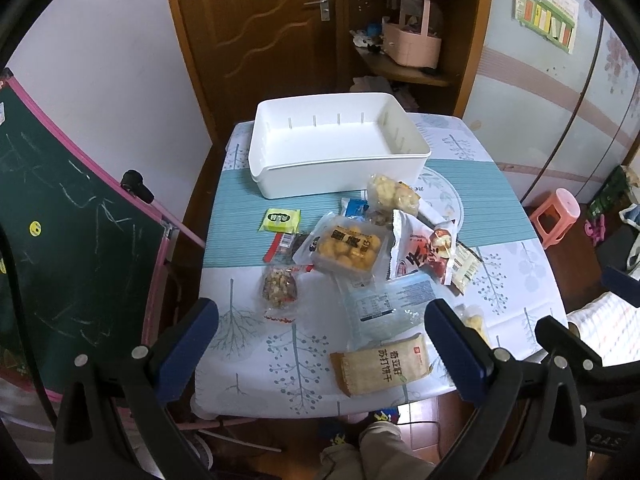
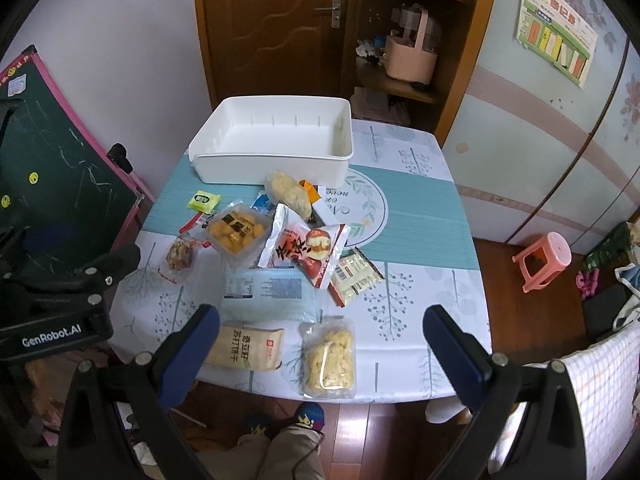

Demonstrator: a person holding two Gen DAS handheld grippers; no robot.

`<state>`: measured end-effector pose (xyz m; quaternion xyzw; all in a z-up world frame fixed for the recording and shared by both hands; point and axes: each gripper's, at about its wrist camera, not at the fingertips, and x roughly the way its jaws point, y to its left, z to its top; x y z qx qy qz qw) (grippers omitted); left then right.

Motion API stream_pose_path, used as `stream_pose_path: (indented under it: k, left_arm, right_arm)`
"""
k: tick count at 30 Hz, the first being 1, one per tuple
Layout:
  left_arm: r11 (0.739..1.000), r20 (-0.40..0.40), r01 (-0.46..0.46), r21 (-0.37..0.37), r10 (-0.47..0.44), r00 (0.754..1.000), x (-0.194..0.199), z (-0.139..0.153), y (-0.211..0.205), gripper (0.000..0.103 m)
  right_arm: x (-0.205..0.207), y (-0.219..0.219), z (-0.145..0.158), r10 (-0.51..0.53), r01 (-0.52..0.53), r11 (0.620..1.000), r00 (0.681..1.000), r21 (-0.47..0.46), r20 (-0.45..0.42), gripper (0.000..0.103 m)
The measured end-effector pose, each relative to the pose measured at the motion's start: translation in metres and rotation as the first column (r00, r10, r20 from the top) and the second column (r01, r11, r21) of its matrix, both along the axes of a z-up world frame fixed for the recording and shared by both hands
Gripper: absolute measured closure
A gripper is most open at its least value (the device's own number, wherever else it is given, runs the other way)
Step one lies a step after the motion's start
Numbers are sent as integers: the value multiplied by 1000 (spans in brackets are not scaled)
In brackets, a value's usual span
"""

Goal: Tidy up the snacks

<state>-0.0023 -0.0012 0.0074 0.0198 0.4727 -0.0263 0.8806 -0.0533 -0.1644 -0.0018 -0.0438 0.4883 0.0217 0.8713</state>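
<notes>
An empty white bin (image 1: 340,168) (image 2: 276,168) stands at the table's far side. Several snack packs lie in front of it: a yellow-ball tray (image 1: 346,250) (image 2: 237,233), a red-and-white pack (image 1: 416,256) (image 2: 308,250), a green-yellow packet (image 1: 280,219) (image 2: 205,201), a nut pack (image 1: 279,289) (image 2: 181,257), a blue-clear pack (image 1: 384,304) (image 2: 269,293), a tan cracker pack (image 1: 382,364) (image 2: 250,347) and a clear pastry pack (image 2: 329,360). My left gripper (image 1: 320,344) and right gripper (image 2: 320,344) are open and empty, above the table's near edge.
The table (image 1: 520,280) has a patterned cloth. A green chalkboard (image 1: 60,220) stands to the left. A pink stool (image 2: 544,258) and a checked chair back (image 2: 592,392) are on the right. A wooden door and shelves are behind. The left gripper shows in the right wrist view (image 2: 80,280).
</notes>
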Motion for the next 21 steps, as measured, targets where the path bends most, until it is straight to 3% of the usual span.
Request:
stream_pose_path:
  k: [6, 21]
  left_arm:
    - [999, -7, -7, -40, 6, 1000, 0, -1, 9, 0]
    - [998, -59, 29, -47, -32, 998, 4, -17, 9, 0]
  right_arm:
    - [-2, -1, -3, 7, -7, 1000, 1000, 8, -14, 1]
    - [-2, -6, -25, -16, 16, 1000, 997, 10, -70, 2]
